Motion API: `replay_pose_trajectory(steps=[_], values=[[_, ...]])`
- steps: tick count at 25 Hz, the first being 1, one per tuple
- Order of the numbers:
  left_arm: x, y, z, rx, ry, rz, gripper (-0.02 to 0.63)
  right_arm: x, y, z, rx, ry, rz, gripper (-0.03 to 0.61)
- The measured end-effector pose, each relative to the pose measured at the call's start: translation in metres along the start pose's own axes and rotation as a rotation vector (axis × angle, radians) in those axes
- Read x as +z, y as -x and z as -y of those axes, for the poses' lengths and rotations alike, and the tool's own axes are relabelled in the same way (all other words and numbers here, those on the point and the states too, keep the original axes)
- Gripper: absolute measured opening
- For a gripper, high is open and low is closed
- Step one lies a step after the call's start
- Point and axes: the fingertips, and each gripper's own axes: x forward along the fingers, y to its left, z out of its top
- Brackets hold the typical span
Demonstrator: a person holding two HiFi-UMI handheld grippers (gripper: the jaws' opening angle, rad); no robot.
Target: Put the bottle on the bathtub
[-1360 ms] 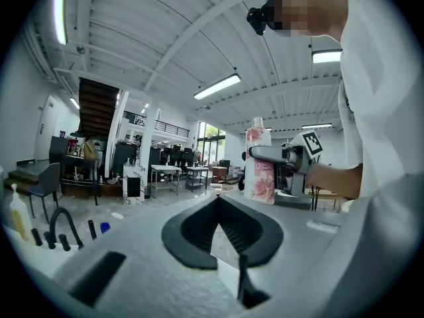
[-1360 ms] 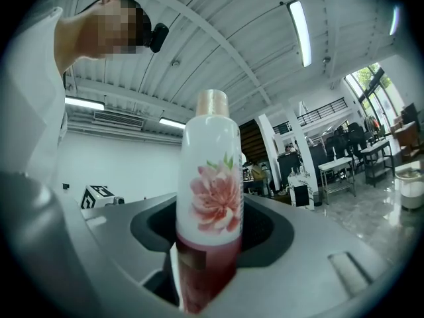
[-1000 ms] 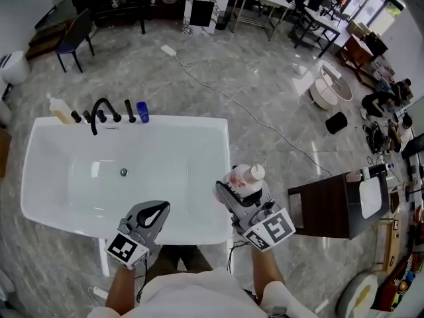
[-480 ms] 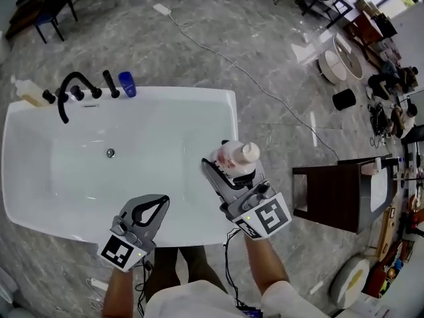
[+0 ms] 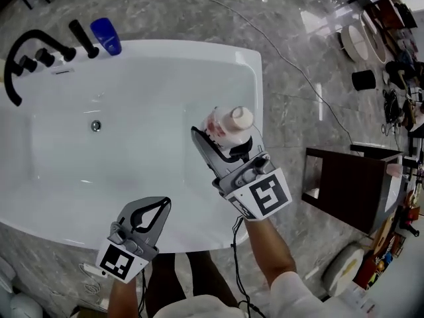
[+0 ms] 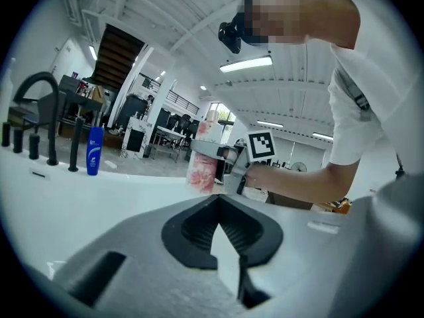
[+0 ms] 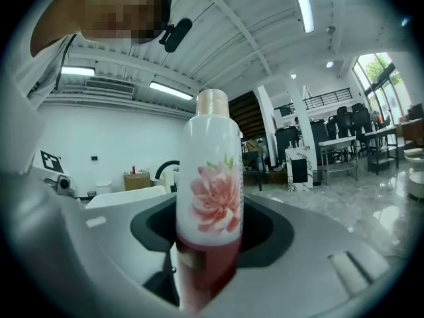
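A white bottle (image 5: 227, 125) with a pink flower print and a cream cap stands upright in my right gripper (image 5: 222, 141), which is shut on it. The right gripper view shows the bottle (image 7: 209, 207) filling the gap between the jaws. The bottle hangs over the right end of the white bathtub (image 5: 248, 65), inside its rim. My left gripper (image 5: 147, 215) is shut and holds nothing, low over the tub's near rim. In the left gripper view the bottle (image 6: 203, 164) and the right gripper (image 6: 233, 163) show ahead across the tub.
A black faucet set (image 5: 33, 48) and a blue bottle (image 5: 106, 36) stand on the tub's far left rim. A drain (image 5: 96, 126) lies in the tub floor. A dark wooden cabinet (image 5: 348, 187) stands on the marble floor at the right, and a cable (image 5: 291, 61) runs across the floor.
The right gripper has carried the bottle forward and up, from beside the tub's right corner to over its right end. The head view has closed in on the tub. The left gripper stays put.
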Motion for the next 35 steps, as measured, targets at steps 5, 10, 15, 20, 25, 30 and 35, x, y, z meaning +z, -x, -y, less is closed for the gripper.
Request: replay_pose_trajectory(steps=[5, 10, 15, 20, 25, 30, 35], values=[[-0.043, -0.006, -0.014, 0.015, 0.031, -0.038, 0.003, -0.044, -0.033, 0.013, 0.012, 0.021, 0.014, 0.232], [-0.061, -0.007, -0.018, -0.005, 0.016, -0.065, 0.003, -0.062, -0.076, 0.035, 0.002, 0.077, 0.039, 0.232], [-0.064, 0.000, -0.025, 0.009, 0.009, -0.056, 0.003, -0.064, -0.138, 0.072, -0.047, 0.180, 0.039, 0.232], [-0.076, 0.013, -0.031, 0.030, 0.025, -0.068, 0.003, -0.061, -0.190, 0.113, -0.126, 0.185, 0.050, 0.232], [-0.086, 0.017, -0.033, 0.038, 0.044, -0.056, 0.003, -0.069, -0.224, 0.131, -0.168, 0.197, 0.053, 0.232], [-0.094, 0.015, -0.027, 0.002, 0.052, -0.075, 0.003, -0.082, -0.247, 0.155, -0.273, 0.115, 0.122, 0.231], [-0.096, 0.014, -0.032, 0.011, 0.072, -0.059, 0.003, -0.079, -0.248, 0.155, -0.239, 0.120, 0.184, 0.233]])
